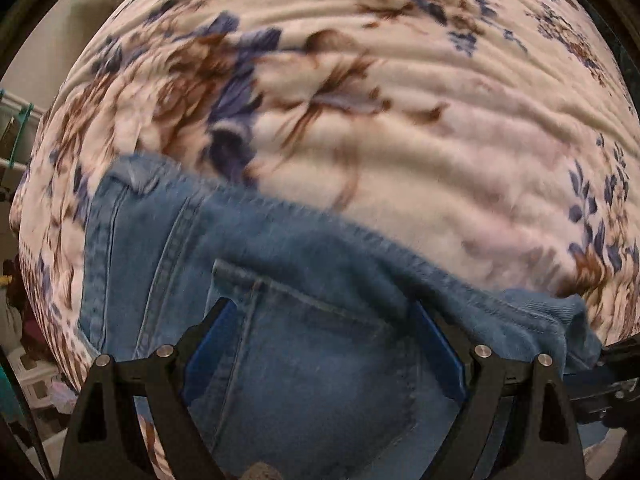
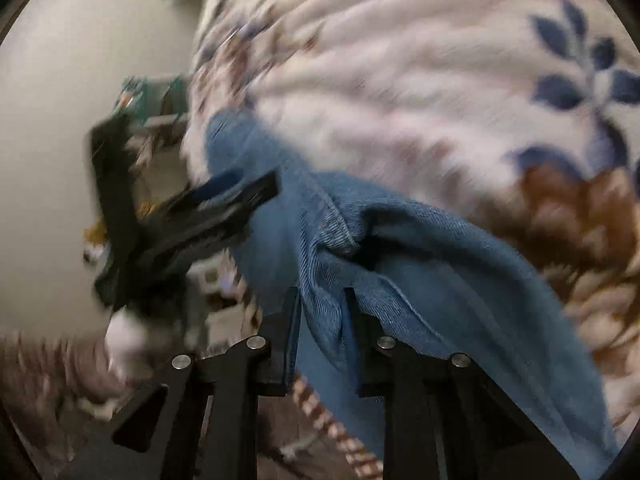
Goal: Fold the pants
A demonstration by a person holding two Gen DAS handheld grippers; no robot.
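Observation:
Blue jeans (image 1: 304, 360) lie on a cream floral blanket (image 1: 420, 140), back pocket up. My left gripper (image 1: 320, 312) points straight down over the pocket and stands wide open. Its blue-padded fingers (image 1: 212, 344) rest either side of the pocket without pinching it. In the right wrist view a bunched edge of the jeans (image 2: 420, 264) rises off the blanket. My right gripper (image 2: 321, 304) is shut on that fold, which fills the narrow gap between its black fingers. The left gripper's black body (image 2: 132, 232) shows blurred beyond the denim at the left.
The blanket (image 2: 420, 80) covers a bed that fills most of both views. Past its left edge are a pale wall (image 2: 60, 120), a white rack with teal parts (image 1: 16, 128) and cluttered shelves (image 2: 160, 100). Light baskets (image 1: 36, 372) sit low at the left.

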